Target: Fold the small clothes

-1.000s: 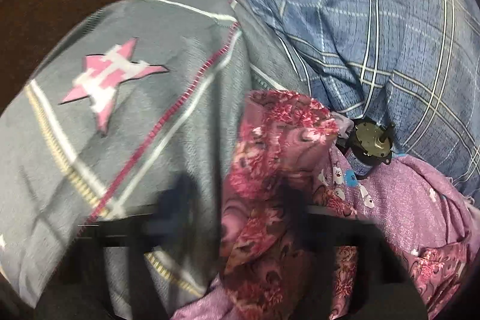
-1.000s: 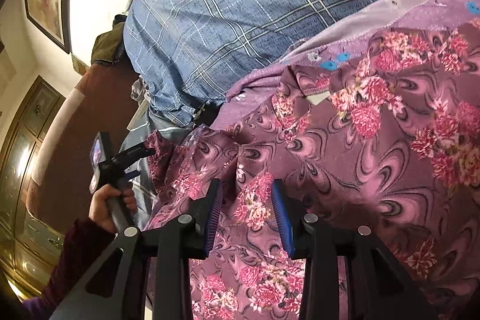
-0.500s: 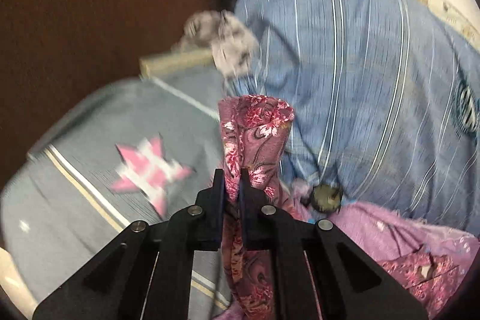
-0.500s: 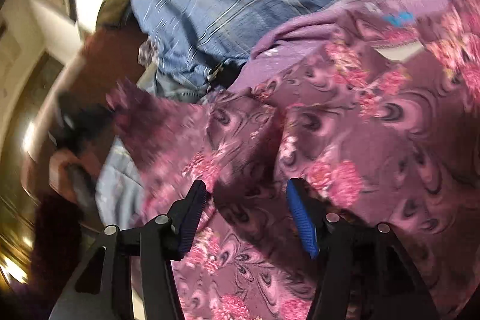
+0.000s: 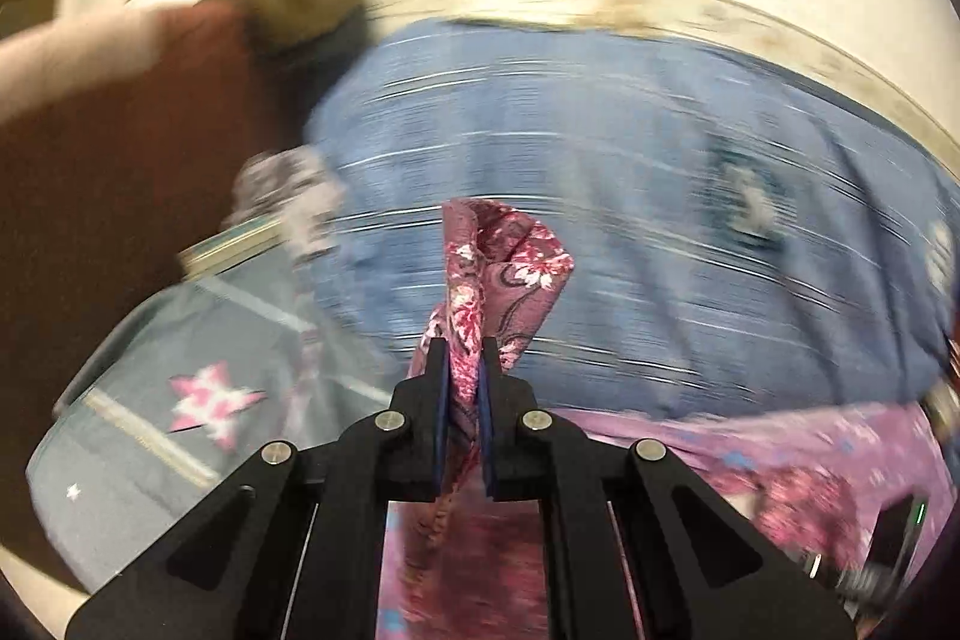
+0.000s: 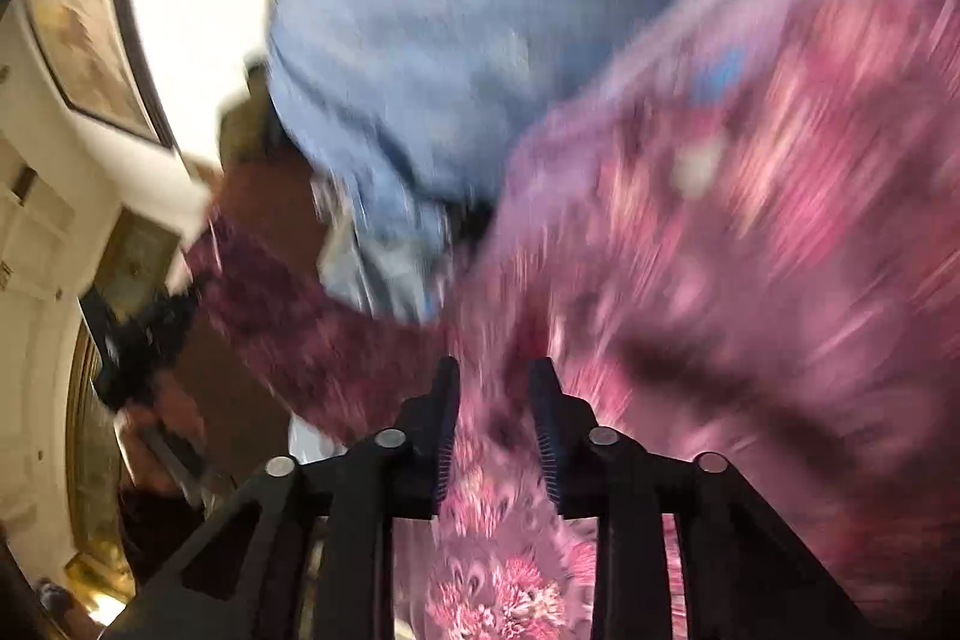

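left gripper (image 5: 462,388): we pinch a floral garment (image 5: 504,280) corner, raised to carry the fold | right gripper (image 6: 493,403): fingers apart over its body on the blue quilt (image 5: 660,232), steadying

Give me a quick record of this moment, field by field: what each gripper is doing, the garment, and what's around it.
left gripper: shut on the floral garment, a corner sticking up past the fingertips
right gripper: open, the floral garment lying between and beneath the fingers
nearby: blue plaid cloth behind; grey star-print cloth to the left
image quality: heavy motion blur in both views
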Motion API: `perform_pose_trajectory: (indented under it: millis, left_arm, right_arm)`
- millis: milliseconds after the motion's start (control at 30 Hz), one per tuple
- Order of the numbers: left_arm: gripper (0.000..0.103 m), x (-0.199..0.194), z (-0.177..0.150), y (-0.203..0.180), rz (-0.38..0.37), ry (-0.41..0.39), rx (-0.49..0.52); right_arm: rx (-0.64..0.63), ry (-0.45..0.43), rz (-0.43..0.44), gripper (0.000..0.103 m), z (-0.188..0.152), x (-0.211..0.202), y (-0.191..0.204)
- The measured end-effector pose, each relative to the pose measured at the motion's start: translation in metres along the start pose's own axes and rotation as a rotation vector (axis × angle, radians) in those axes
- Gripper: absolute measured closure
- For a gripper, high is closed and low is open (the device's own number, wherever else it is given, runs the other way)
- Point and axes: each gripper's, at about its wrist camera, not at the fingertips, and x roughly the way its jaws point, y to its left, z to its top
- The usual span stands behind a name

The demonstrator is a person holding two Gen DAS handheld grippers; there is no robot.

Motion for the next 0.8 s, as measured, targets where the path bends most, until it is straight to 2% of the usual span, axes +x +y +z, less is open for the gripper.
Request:
perform_pose_trajectory:
  millis: [100, 200, 333, 433, 500, 533, 567, 600, 667, 733, 800]
  left_arm:
    - [0.097, -0.020, -0.006, -0.064, -0.098, -0.004, 0.092]
    - [0.097, -0.033, -0.018, -0.129, -0.204, 0.020, 0.160]
    - [0.097, -0.035, -0.042, -0.216, -0.359, 0.099, 0.217]
    - [0.095, -0.029, -0.073, -0.281, -0.487, 0.223, 0.250]
    - [0.087, -0.027, -0.088, -0.313, -0.607, 0.330, 0.274]
    - [0.083, -0.029, -0.090, -0.321, -0.638, 0.359, 0.281]
    - [0.070, -0.035, -0.089, -0.325, -0.666, 0.366, 0.281]
    - [0.052, -0.046, -0.085, -0.325, -0.683, 0.340, 0.274]
    - [0.032, -0.061, -0.070, -0.309, -0.647, 0.251, 0.253]
    - [0.028, -0.064, -0.057, -0.286, -0.565, 0.184, 0.237]
    - [0.028, -0.055, -0.053, -0.253, -0.470, 0.169, 0.224]
  right_arm:
    - [0.008, -0.184, -0.054, 0.068, 0.015, -0.069, -0.010]
    - [0.068, -0.312, -0.046, 0.068, 0.022, -0.130, -0.030]
    - [0.105, -0.420, -0.073, 0.067, 0.025, -0.191, -0.050]
    - [0.125, -0.464, -0.081, 0.065, 0.022, -0.224, -0.064]
    - [0.132, -0.487, -0.102, 0.063, 0.022, -0.239, -0.072]
    - [0.130, -0.494, -0.117, 0.062, 0.024, -0.244, -0.075]
    - [0.129, -0.497, -0.131, 0.059, 0.026, -0.245, -0.075]
    - [0.129, -0.492, -0.137, 0.057, 0.026, -0.247, -0.078]
    - [0.129, -0.472, -0.138, 0.054, 0.029, -0.250, -0.081]
    - [0.111, -0.445, -0.143, 0.050, 0.029, -0.245, -0.078]
    - [0.099, -0.399, -0.139, 0.044, 0.030, -0.237, -0.076]
